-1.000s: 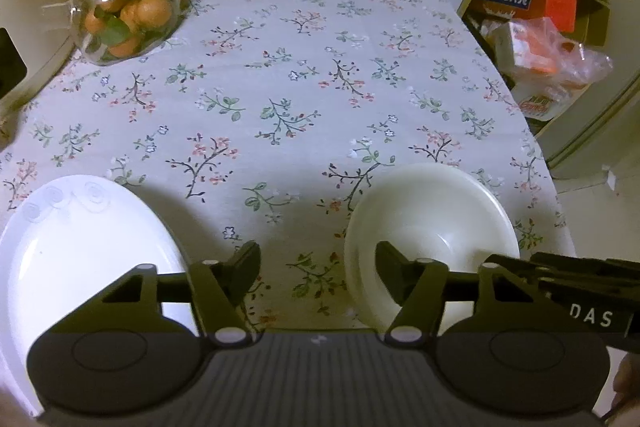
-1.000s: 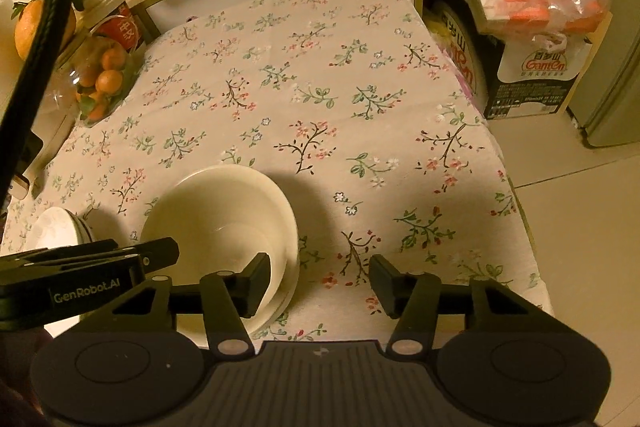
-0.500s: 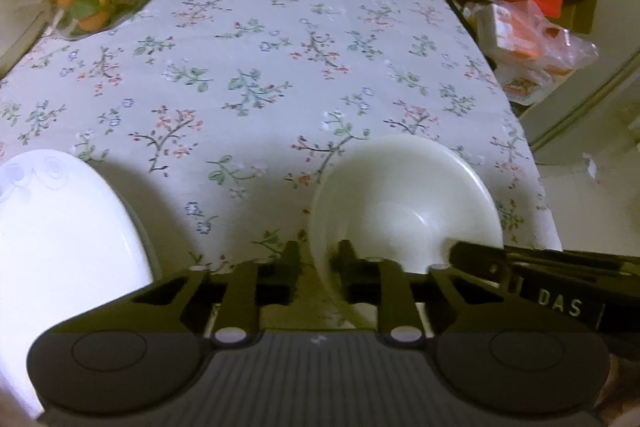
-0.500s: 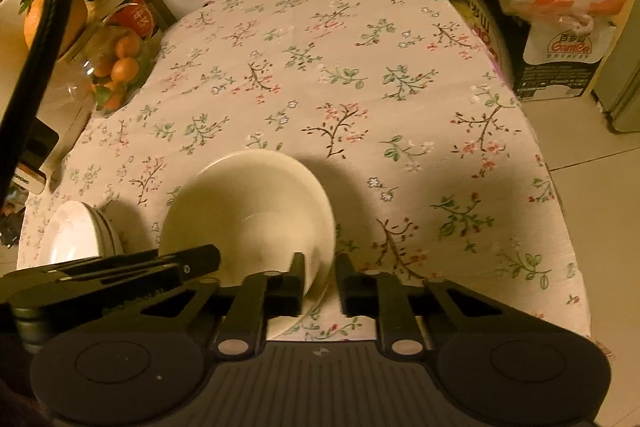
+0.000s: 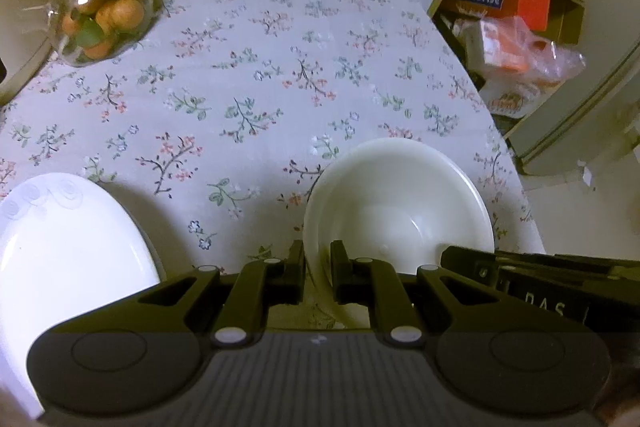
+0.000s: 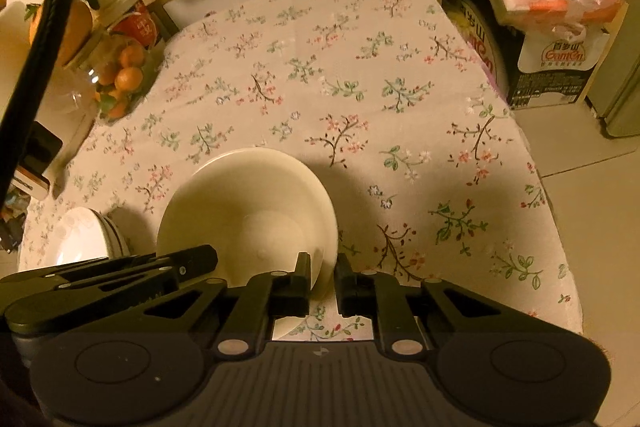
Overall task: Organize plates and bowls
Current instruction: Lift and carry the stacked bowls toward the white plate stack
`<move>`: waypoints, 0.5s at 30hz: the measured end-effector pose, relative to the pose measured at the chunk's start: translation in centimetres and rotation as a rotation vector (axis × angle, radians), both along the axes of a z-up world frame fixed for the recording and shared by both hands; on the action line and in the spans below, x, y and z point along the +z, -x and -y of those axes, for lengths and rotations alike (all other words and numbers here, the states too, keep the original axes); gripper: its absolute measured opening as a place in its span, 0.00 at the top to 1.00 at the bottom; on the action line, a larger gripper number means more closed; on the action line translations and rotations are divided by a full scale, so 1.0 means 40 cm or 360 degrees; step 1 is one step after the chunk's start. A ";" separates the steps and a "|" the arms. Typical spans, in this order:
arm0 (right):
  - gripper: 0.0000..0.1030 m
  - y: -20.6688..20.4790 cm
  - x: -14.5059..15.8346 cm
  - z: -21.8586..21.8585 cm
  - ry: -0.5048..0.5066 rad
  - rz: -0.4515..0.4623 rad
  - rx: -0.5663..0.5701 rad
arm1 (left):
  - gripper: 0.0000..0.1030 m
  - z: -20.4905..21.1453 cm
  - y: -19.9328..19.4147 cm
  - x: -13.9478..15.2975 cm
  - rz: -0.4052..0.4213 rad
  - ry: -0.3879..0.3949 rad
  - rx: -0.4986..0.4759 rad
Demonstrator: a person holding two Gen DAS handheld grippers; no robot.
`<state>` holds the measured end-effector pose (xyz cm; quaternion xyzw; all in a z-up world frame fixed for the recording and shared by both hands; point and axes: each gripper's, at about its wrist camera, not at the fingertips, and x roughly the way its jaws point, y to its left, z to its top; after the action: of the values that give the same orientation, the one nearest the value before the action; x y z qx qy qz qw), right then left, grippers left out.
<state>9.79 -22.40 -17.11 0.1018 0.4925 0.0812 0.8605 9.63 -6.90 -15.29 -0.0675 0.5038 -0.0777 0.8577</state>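
**Fingers of both grippers pinch one bowl rim, opposite sides**

Fingers of the left gripper (image 5: 318,269) are clamped across the near-left rim of the cream bowl (image 5: 400,211), one finger inside the wall, one outside. Right gripper (image 6: 322,277) does the same on the near-right rim of that bowl (image 6: 248,211), again one finger in, one out. Both grasp the bowl; neither is released.

Bowl sits at the near edge of the counter (image 5: 260,99) on the floral cloth, just ahead of both sets of fingers. Round, so no long axis; the two grips sit on opposite sides of the rim, and each gripper's body shows at the edge of the other's view. Can't tell whether the bowl's base is off the cloth.

Key relation: the stack of white plates (image 6: 86,239) lies to the left of the bowl, on the left gripper's side, near but apart, with cloth showing between. Left wrist view shows the top plate (image 5: 68,247) at lower left. Left hand is nearer the plates.

Likely next move is a two-handed carry; where the bowl goes isn't shown. Risk: uneven lift tilts the bowl on thin rim grips.

Fruit jar (image 5: 100,15) sits at the far-left corner, well clear.
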 end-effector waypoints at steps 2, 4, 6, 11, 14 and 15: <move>0.89 0.003 0.007 -0.003 0.0001 0.0016 0.0005 | 0.89 -0.004 0.003 0.007 0.0010 0.0006 0.0012; 0.89 0.005 0.015 -0.005 -0.0007 0.0031 0.0004 | 0.89 -0.006 0.007 0.017 0.0029 0.0003 0.0020; 0.89 0.007 0.025 -0.009 -0.0010 0.0053 0.0002 | 0.89 -0.008 0.013 0.030 0.0055 -0.0007 0.0023; 0.89 0.022 0.064 -0.031 0.0003 0.0140 0.0021 | 0.89 -0.030 0.028 0.065 0.0113 -0.0005 0.0049; 0.89 0.027 0.080 -0.046 -0.0013 0.0171 0.0032 | 0.89 -0.059 0.040 0.084 0.0127 0.0017 0.0074; 0.89 0.028 0.085 -0.052 -0.0018 0.0179 0.0038 | 0.89 -0.068 0.045 0.090 0.0135 0.0020 0.0084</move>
<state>8.67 -20.33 -13.71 0.0961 0.4441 0.0998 0.8852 7.83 -4.19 -11.71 -0.0828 0.4646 -0.0611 0.8795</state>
